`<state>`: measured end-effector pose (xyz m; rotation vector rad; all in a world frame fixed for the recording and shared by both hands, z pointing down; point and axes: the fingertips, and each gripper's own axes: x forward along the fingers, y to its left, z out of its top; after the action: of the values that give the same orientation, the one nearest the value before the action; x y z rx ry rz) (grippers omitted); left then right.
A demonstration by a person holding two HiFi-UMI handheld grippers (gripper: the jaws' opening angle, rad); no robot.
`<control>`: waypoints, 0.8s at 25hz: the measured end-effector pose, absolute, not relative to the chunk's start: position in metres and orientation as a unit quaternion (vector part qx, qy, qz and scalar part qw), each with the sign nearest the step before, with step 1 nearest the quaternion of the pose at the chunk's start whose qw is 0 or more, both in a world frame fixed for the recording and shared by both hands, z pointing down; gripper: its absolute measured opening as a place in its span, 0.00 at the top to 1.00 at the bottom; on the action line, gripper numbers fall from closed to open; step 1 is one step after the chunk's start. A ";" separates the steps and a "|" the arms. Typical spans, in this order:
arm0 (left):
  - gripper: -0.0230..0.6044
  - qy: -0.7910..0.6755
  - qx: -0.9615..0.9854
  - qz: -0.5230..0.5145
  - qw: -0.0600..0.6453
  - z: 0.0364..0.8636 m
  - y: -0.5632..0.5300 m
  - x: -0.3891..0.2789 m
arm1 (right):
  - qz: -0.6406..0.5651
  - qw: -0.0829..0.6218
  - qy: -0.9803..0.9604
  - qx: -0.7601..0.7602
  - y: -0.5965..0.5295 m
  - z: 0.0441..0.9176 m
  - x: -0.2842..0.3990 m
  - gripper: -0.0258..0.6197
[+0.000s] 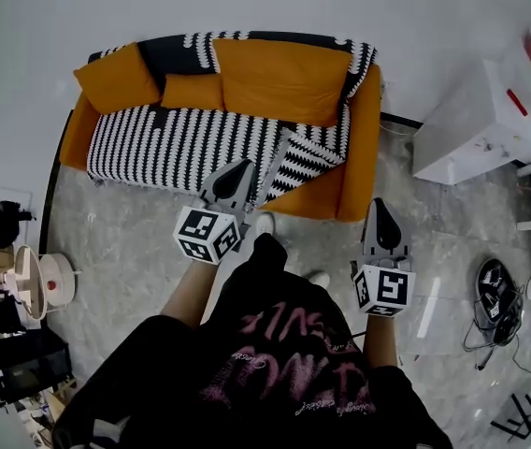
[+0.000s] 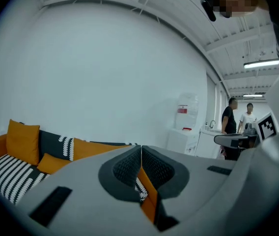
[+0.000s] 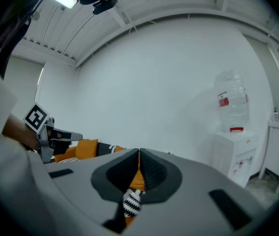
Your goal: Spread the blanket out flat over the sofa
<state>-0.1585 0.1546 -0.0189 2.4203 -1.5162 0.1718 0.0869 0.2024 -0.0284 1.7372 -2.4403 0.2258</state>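
Jaws pressed together and empty on both our left gripper and our right gripper, we stand before the orange sofa, where the striped blanket covers seat and backrest, one corner folded back.

1. One orange sofa is standing ahead.
2. Three orange cushions are resting on it.
3. One black-and-white blanket is lying across it.
4. Two grippers are showing: the left gripper and the right gripper.
5. One water dispenser is standing to the right.
6. Two people are standing in the background.
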 end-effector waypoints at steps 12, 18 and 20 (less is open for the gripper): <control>0.94 -0.486 0.849 0.068 0.197 0.035 0.054 -0.233 | 0.089 0.114 -0.788 0.599 0.105 -0.013 0.006 0.93; 0.94 -0.460 0.857 0.074 0.219 0.061 0.022 -0.256 | 0.093 0.130 -0.772 0.615 0.075 -0.001 -0.022 0.93; 0.94 -0.451 0.860 0.079 0.223 0.068 0.016 -0.257 | 0.097 0.130 -0.768 0.619 0.072 0.003 -0.027 0.93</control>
<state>-0.2572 0.0163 0.0682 2.3757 -1.2463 0.2172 -0.0266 0.0720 0.0034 1.7993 -2.2309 0.2830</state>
